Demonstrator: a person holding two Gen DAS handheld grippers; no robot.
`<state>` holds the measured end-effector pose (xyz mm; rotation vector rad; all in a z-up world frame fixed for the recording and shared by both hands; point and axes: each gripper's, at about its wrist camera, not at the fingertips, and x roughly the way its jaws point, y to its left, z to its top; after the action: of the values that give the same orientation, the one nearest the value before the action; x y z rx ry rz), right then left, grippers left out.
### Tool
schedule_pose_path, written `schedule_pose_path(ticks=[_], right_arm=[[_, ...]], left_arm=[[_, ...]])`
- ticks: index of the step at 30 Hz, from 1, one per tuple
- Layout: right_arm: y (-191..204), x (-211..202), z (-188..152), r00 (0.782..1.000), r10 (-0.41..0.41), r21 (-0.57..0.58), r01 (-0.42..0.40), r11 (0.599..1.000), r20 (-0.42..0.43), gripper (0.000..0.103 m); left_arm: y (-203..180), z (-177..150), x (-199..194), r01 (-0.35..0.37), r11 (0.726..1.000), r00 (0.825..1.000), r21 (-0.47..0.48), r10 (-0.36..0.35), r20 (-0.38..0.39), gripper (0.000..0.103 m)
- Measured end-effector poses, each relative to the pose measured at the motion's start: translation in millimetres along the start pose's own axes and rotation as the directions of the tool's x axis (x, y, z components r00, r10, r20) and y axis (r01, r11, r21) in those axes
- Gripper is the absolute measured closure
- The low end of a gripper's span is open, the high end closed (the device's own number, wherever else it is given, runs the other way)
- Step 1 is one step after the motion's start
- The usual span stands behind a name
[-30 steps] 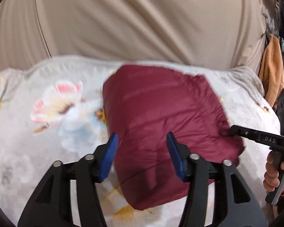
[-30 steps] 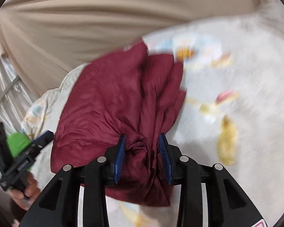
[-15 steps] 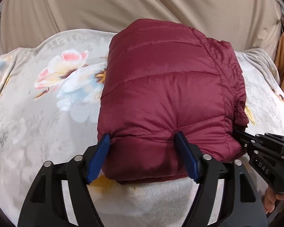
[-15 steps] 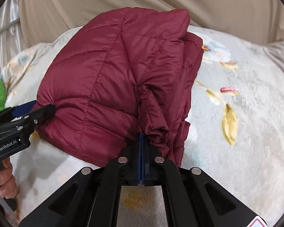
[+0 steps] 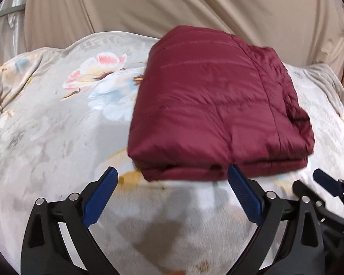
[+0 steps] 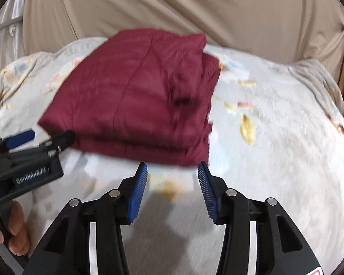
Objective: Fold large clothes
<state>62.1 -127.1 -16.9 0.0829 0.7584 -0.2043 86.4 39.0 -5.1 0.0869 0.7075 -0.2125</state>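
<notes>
Floral bedspread [image 5: 57,137] fills both views, with a beige curtain [image 5: 195,4] across the top. Left gripper [image 5: 172,183] has just been opening and stands wide with nothing between its pads; right gripper [image 6: 173,178] has also just been opening, half spread and empty. Folded maroon puffer jacket [image 5: 213,105] lies just above both sets of fingertips, centre-right in the left view, centre-left in the right.

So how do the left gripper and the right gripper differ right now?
The left gripper stands spread wide, while the right gripper gapes more narrowly. The left gripper's right fingertip sits right at the near edge of the folded maroon jacket; the right gripper stands just short of that edge. Shared: both have just been opening, both hold nothing, both point at the jacket on the floral blanket.
</notes>
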Motion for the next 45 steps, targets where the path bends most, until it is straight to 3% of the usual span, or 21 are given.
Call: schedule_pose_path(ticks=[11,22,45], right_arm=[[-11.1,-1.8,-13.4,0.998,-0.047,0.072,0.049,0.996,-0.03,0.054],[-12.9,0.3,-11.1,0.998,-0.058,0.066,0.06,0.996,-0.029,0.053],[-12.1,-0.7,-13.3,0.996,-0.078,0.081,0.081,0.993,-0.029,0.052]], left_arm=[[-27.1,-18.7,-14.8,-0.051,0.994,0.999,0.092,0.05,0.008,0.006],[-27.2,-18.3,-13.4,-0.078,0.991,0.997,0.105,0.077,0.015,0.006],[-26.6,-19.1,-11.7,-0.066,0.992,0.998,0.106,0.066,0.01,0.006]])
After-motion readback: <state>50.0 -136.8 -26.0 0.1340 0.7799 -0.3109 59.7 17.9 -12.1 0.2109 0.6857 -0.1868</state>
